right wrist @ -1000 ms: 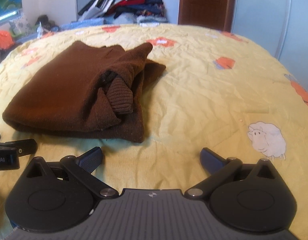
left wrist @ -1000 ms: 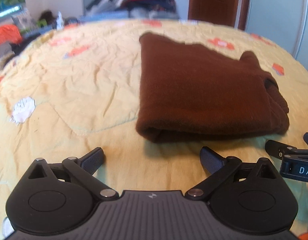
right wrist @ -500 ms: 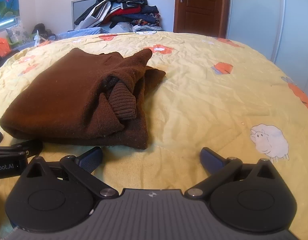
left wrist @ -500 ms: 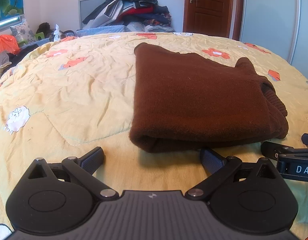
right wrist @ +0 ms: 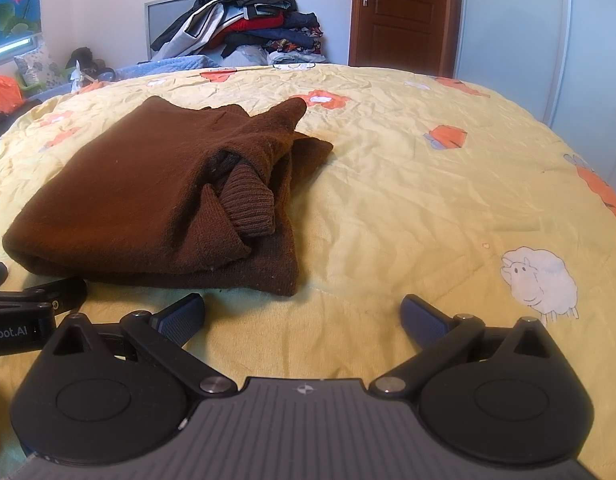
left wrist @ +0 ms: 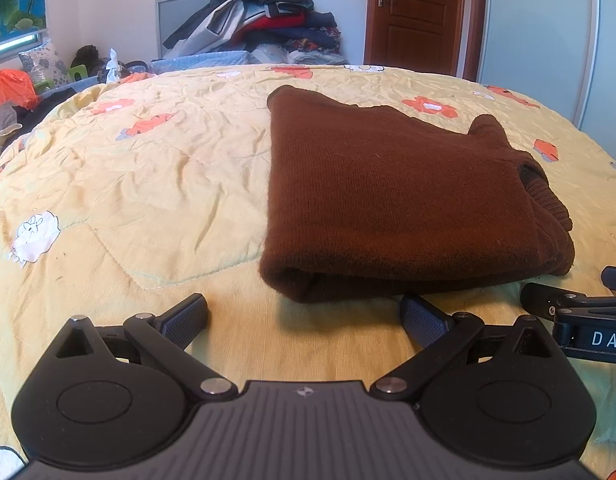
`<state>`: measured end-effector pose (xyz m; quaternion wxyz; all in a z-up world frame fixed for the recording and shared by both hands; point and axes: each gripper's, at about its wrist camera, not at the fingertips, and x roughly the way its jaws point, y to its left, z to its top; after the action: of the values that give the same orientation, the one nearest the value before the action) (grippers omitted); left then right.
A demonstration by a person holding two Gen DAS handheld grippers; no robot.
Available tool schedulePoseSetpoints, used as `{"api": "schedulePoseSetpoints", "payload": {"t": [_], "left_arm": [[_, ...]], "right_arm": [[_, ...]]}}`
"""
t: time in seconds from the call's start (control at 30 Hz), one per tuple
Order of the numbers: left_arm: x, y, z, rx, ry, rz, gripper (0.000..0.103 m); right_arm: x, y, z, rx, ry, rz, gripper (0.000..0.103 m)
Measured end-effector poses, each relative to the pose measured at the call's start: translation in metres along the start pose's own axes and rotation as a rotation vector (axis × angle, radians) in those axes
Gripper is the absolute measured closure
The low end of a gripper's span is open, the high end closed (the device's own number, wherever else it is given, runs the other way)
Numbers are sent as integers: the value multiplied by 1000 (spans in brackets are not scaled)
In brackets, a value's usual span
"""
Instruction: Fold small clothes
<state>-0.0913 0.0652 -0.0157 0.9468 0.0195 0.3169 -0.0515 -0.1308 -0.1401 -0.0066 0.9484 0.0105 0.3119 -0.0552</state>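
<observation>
Left wrist view: a brown sweater (left wrist: 387,196) lies folded on the bed (left wrist: 148,184) — both claws empty.

The sweater looks like a soft, thick knit, fairly light, limp rather than stiff, with a rounded fold along its near edge and a ribbed cuff (right wrist: 248,208) poking out of the layers at its right side. It would sag if lifted by one corner, so the near fold, taken through all layers at both ends, seems the safest hold — the loose cuff could slip out. Just short of the sweater's near edge the left claw (left wrist: 304,314) has its fingers spread wide, gripping nothing; the right claw (right wrist: 302,314), near the sweater's right corner, is equally wide and bare. Beyond the sweater, a pile of clothes (left wrist: 264,20) sits past the bed.
</observation>
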Motion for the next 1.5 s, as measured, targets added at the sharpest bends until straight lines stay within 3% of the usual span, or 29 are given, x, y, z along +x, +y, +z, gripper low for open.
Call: {"api": "schedulePoseSetpoints", "payload": {"t": [1.5], "left_arm": [[0,1,1,4,20,2,0]], "right_arm": [[-1,0,-1,1,-1,-1,0]]}}
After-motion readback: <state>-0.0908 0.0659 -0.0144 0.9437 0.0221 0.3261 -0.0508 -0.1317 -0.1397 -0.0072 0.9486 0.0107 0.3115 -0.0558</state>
